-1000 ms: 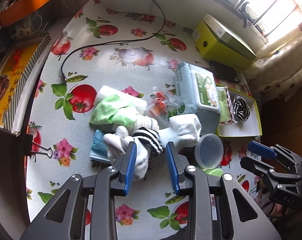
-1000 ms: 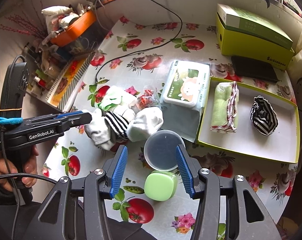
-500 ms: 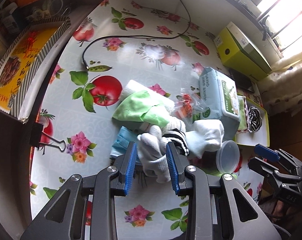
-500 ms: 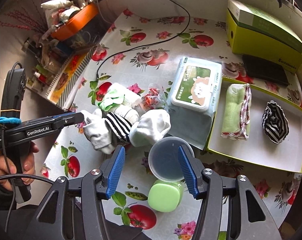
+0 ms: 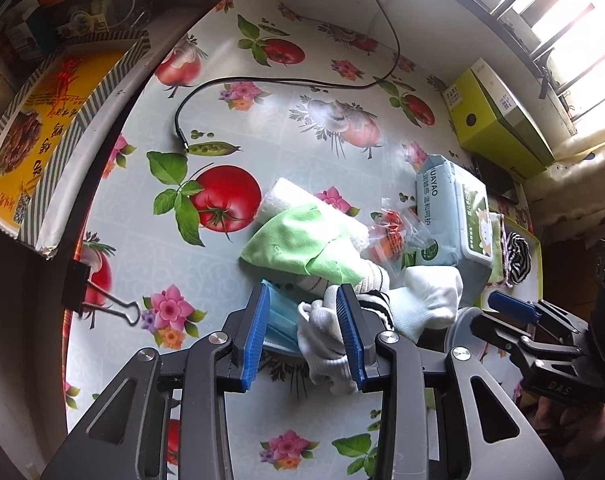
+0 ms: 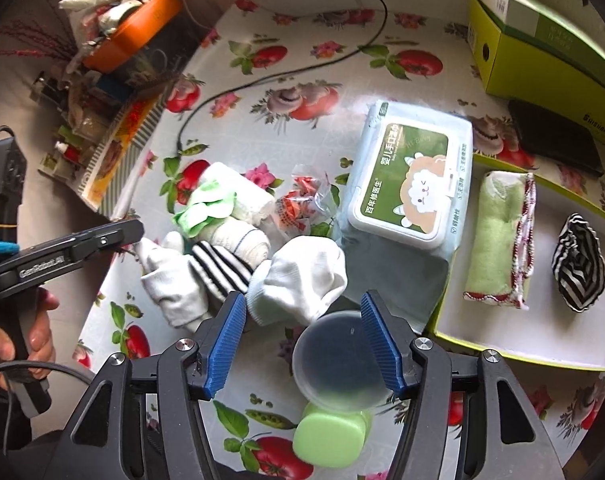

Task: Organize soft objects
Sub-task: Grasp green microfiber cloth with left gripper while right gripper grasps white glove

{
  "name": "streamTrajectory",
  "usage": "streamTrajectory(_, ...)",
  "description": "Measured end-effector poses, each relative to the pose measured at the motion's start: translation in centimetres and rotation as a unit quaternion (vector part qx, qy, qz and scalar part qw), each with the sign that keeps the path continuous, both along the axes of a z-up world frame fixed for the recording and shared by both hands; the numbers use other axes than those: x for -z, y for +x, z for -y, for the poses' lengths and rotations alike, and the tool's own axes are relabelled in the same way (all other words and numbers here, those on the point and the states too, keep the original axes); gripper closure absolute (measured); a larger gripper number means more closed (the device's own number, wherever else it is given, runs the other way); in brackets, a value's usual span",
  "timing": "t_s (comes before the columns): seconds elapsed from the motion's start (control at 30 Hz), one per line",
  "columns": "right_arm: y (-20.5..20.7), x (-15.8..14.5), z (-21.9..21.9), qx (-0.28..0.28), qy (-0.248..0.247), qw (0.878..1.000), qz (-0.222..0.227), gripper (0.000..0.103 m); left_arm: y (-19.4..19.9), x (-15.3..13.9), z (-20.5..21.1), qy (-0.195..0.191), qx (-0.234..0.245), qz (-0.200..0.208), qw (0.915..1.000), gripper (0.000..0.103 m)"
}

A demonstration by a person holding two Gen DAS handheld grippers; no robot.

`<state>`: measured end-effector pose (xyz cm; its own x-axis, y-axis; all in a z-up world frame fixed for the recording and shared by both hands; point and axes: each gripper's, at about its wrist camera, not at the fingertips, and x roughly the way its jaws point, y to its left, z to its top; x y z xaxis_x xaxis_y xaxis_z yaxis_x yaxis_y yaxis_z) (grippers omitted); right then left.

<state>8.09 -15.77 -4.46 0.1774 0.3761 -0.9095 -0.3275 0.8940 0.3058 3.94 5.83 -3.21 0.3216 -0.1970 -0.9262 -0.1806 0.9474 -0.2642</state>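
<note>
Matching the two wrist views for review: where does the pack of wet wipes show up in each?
Left wrist: wet wipes pack at right of centre, seen edge-on beside the yellow tray.
Right wrist: wet wipes pack just right of centre, lid facing up.
Shared landmark: the white sock against its near end.

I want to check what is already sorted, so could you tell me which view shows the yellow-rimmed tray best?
The right wrist view: the tray lies open to the camera, with the rolled green towel and the striped sock bundle inside. The left wrist view shows only a thin sliver behind the wipes pack.
</note>
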Motion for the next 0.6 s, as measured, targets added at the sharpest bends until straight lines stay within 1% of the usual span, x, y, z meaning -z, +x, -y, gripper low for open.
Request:
streamTrajectory(0.1, 0.8, 0.8, -0.3, 0.002, -0.002, 1.000, -0.011, 0.042, 0.7, 0.3, 0.2, -0.004, 0.007, -0.001, 1.0000, 0.067)
streamTrajectory(0.33, 1.9, 2.6, -1.9, -0.016, -0.015, 0.999, -0.035, 0.042, 2.3, 1.2, 0.1, -0.014, 0.018, -0.006, 0.9997, 0.066)
streamTrajectory(0.6, 2.4, 4.2, -3.4, -0.026, -0.034, 0.998, -0.054, 0.041, 3.5, 3.0, 0.3, -0.025, 0.030, -0.022, 0.9990, 0.065)
